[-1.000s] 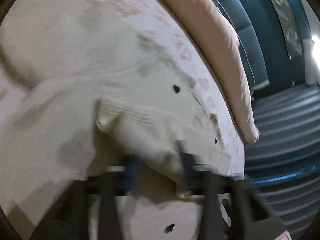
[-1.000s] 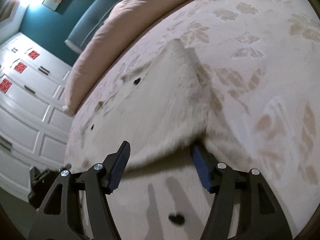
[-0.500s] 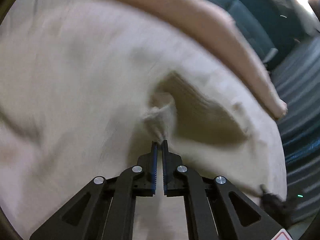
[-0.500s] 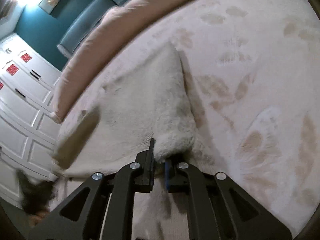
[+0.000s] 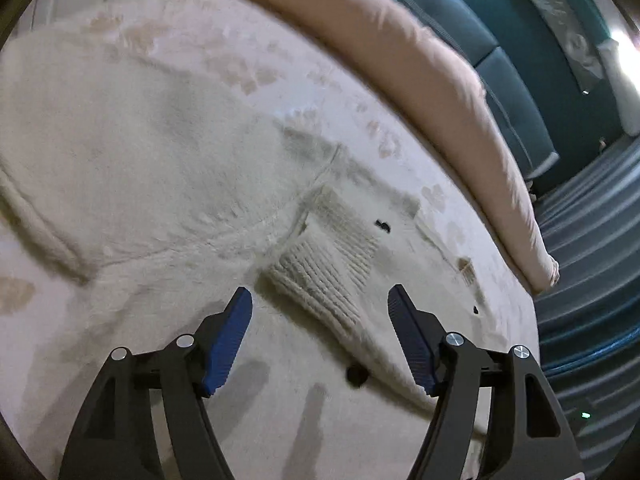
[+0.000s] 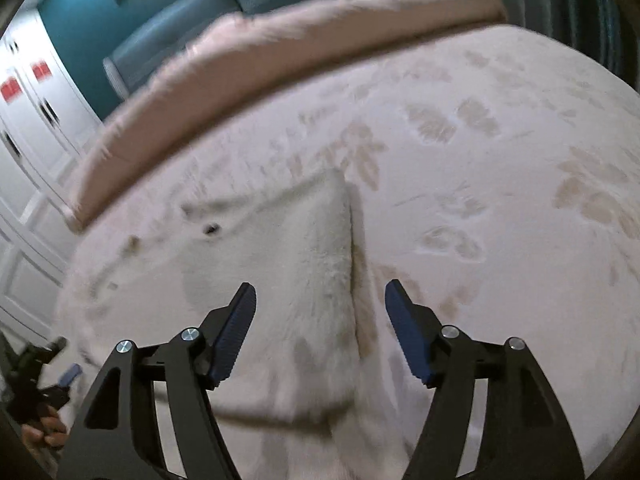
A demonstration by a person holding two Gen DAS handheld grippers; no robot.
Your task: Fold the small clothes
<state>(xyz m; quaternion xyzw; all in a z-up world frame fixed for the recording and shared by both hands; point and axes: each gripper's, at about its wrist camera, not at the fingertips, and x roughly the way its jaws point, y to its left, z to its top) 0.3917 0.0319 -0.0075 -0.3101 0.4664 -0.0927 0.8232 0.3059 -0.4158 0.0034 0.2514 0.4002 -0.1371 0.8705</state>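
A cream fuzzy knit sweater (image 5: 152, 168) lies flat on the bed. Its ribbed cuff (image 5: 324, 272) lies folded over just ahead of my left gripper (image 5: 320, 308), which is open and empty above it. In the right wrist view the sweater (image 6: 288, 264) lies folded with a straight edge on its right side. My right gripper (image 6: 320, 304) is open and empty just above that folded part. The left gripper also shows at the lower left edge of the right wrist view (image 6: 44, 376).
The bed cover (image 6: 500, 160) is cream with tan leaf prints. A pink blanket roll (image 5: 420, 92) lies along the far edge, also in the right wrist view (image 6: 280, 52). A teal headboard (image 5: 500, 80) and white cupboards (image 6: 36, 92) stand behind. Small dark specks (image 5: 382, 225) dot the cover.
Both grippers were shut on sweater fabric half a second ago. Both have opened and let go, and the sweater lies folded flat on the bed.
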